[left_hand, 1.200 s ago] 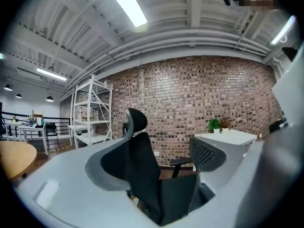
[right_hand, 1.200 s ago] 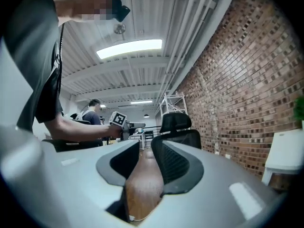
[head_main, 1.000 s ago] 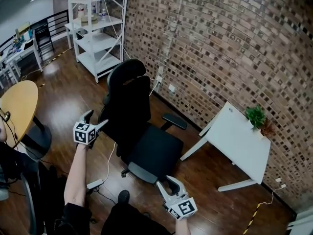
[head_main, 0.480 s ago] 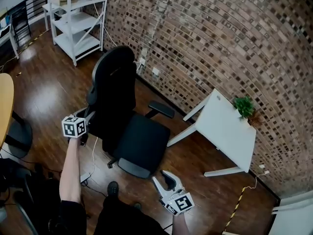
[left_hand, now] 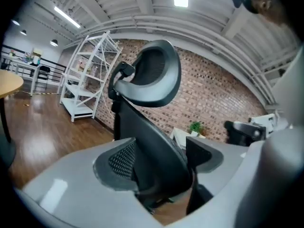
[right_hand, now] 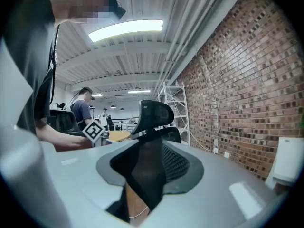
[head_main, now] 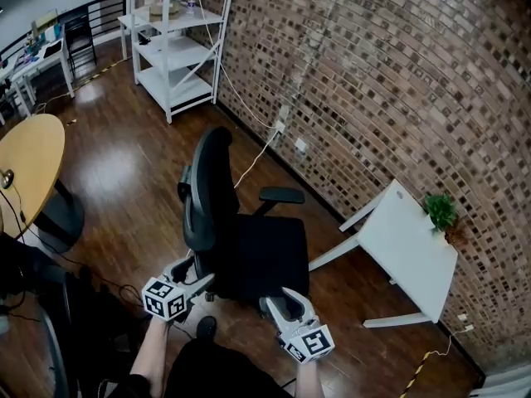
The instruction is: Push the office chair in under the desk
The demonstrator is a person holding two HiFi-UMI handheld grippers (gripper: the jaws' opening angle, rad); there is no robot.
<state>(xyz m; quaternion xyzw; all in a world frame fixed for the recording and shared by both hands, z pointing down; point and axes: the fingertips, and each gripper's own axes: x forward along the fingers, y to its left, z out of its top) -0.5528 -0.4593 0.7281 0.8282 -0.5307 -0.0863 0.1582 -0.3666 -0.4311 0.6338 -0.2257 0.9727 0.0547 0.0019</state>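
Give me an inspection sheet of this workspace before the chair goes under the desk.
Surface: glossy dark wood floor.
Job's things: black office chair stands apart from the white desk, not under it.
Clutter: potted plant on the desk's corner by the wall.
Grippers: left gripper low behind the chair's back, right gripper by the seat's near edge; both with jaws apart.
Cables: white cable runs from the wall across the floor; dark cables lie at left.
Surroundings: brick wall, white shelf, round wooden table.
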